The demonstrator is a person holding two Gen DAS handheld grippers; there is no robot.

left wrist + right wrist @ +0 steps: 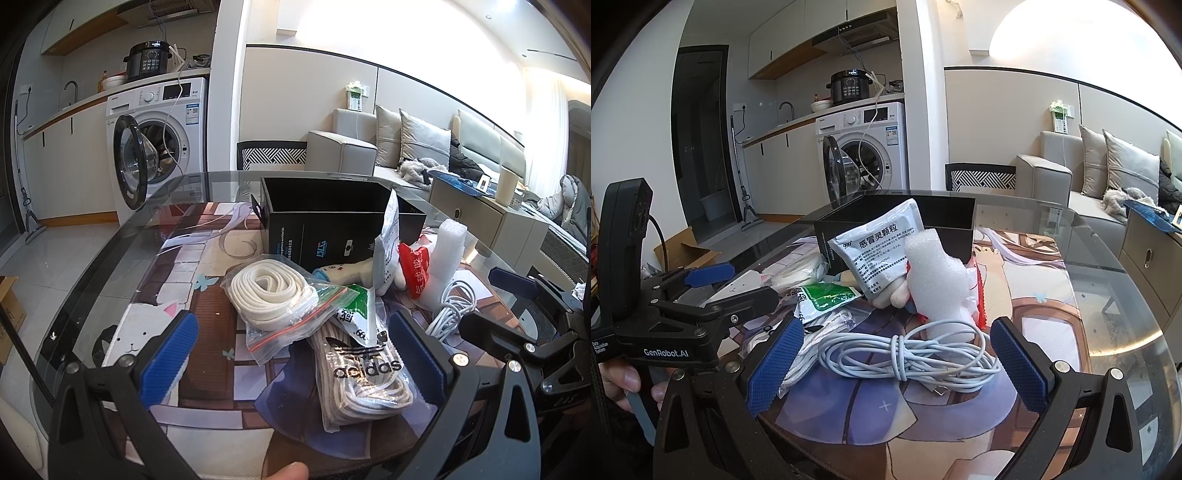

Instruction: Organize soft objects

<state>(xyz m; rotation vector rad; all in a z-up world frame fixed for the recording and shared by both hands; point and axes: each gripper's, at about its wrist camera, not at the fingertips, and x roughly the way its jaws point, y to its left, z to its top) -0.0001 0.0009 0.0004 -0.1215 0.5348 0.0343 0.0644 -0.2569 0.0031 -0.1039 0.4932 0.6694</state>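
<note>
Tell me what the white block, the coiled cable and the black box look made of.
White block: looks like polyethylene foam, matte, bubbly surface. Coiled cable: smooth rubbery plastic sheath, slight sheen, likely PVC. Black box: apparently printed cardboard, thin straight walls, matte inside.

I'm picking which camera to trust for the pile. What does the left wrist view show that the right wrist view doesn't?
Only the left wrist view shows the bagged white coil clearly and the adidas-marked bundle between the open left gripper.

Only the right wrist view shows the medicine pouch's printed face and the open right gripper straddling the cable.

Both show the black box, foam piece, white cable and green-labelled packet, all on the glass table.
</note>
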